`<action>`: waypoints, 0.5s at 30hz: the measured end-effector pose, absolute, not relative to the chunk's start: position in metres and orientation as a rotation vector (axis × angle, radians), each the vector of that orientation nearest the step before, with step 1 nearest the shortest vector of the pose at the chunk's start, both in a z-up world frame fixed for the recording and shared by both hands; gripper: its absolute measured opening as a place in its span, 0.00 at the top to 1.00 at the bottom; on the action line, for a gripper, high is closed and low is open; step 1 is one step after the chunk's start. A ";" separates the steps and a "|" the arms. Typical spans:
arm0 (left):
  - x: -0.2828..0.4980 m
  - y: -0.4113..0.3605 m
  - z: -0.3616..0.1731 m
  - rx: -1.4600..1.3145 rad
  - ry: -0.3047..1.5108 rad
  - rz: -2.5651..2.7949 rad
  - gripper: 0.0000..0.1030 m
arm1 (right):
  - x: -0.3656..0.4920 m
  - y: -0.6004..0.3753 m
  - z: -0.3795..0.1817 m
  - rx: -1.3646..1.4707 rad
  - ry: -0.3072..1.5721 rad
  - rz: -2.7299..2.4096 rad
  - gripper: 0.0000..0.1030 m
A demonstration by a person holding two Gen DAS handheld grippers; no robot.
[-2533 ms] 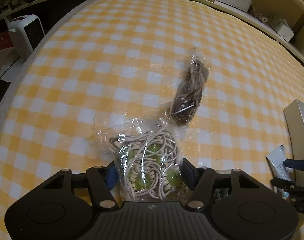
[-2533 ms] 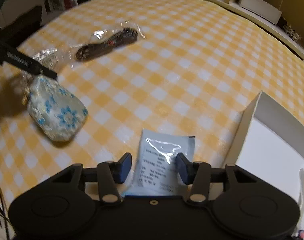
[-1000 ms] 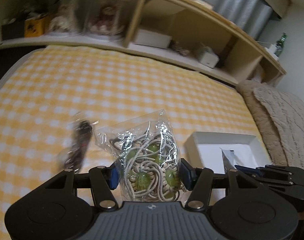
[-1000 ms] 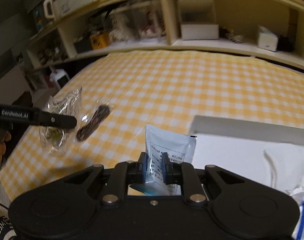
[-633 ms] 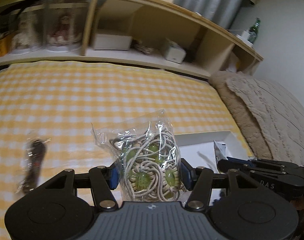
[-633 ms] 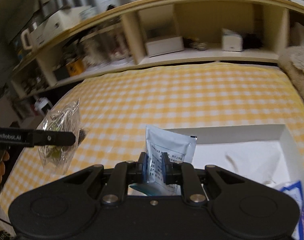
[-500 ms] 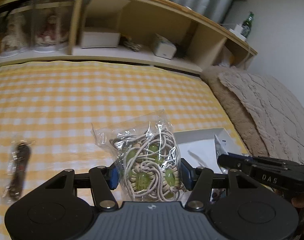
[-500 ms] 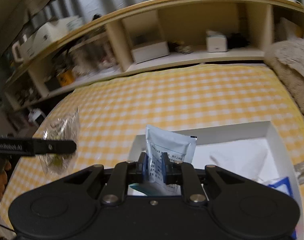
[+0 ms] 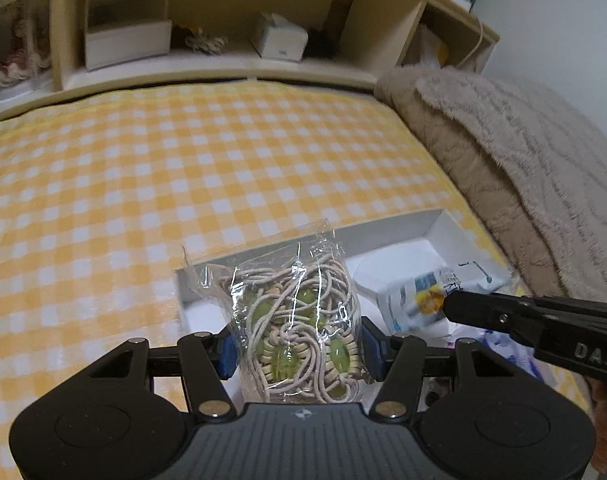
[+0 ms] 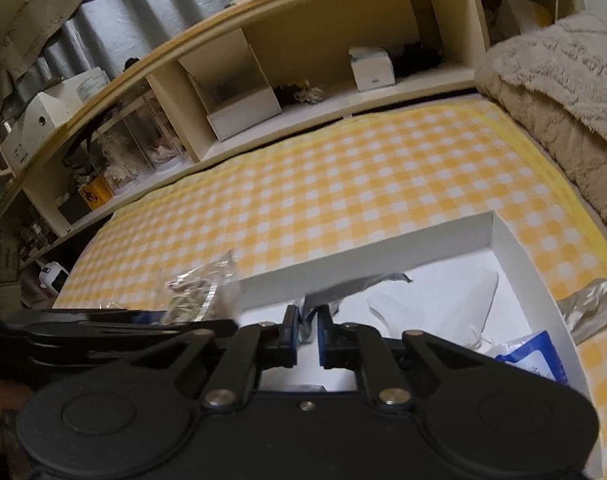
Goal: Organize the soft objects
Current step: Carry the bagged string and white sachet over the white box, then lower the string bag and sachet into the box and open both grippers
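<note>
Over the white box [image 9: 391, 232], a bag of cords [image 9: 297, 320] is held in the left fingers [image 9: 369, 346]; a packet [image 10: 315, 308] is pinched by the right fingers [image 10: 289, 334], which have just been closing.

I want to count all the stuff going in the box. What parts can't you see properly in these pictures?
- White box: left wrist view, near half hidden by the cord bag and the left tool.
- Box floor: right wrist view, cut off by the right tool.
- White packet: right wrist view, blurred and mostly hidden by that tool's fingers.
- Packet print: left wrist view, too small to read.
- Shelf clutter: too small and dim.
</note>
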State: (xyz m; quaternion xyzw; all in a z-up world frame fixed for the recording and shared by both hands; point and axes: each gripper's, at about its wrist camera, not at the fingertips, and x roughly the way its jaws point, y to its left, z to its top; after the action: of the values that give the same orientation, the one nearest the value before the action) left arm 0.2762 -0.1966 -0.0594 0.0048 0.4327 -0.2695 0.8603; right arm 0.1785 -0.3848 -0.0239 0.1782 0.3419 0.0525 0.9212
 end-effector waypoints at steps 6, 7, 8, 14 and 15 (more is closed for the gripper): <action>0.294 -0.207 -0.085 0.028 0.940 -0.546 0.43 | 0.185 -0.387 -0.033 0.366 0.749 0.130 0.92; 0.297 -0.208 -0.089 0.032 0.952 -0.542 0.43 | 0.184 -0.387 -0.033 0.362 0.756 0.140 0.92; 0.299 -0.209 -0.094 0.039 0.968 -0.541 0.43 | 0.185 -0.386 -0.034 0.353 0.769 0.147 0.92; 0.305 -0.212 -0.119 0.041 1.008 -0.510 0.42 | 0.206 -0.373 -0.051 0.271 0.840 0.173 0.92; 0.306 -0.211 -0.121 0.041 0.995 -0.493 0.42 | 0.210 -0.372 -0.051 0.277 0.834 0.176 0.91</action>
State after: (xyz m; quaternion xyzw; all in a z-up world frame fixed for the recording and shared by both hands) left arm 0.3061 -0.2106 -0.1209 0.0195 0.4723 -0.2339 0.8496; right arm 0.2104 -0.3717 -0.0507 0.1339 0.4032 0.0849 0.9013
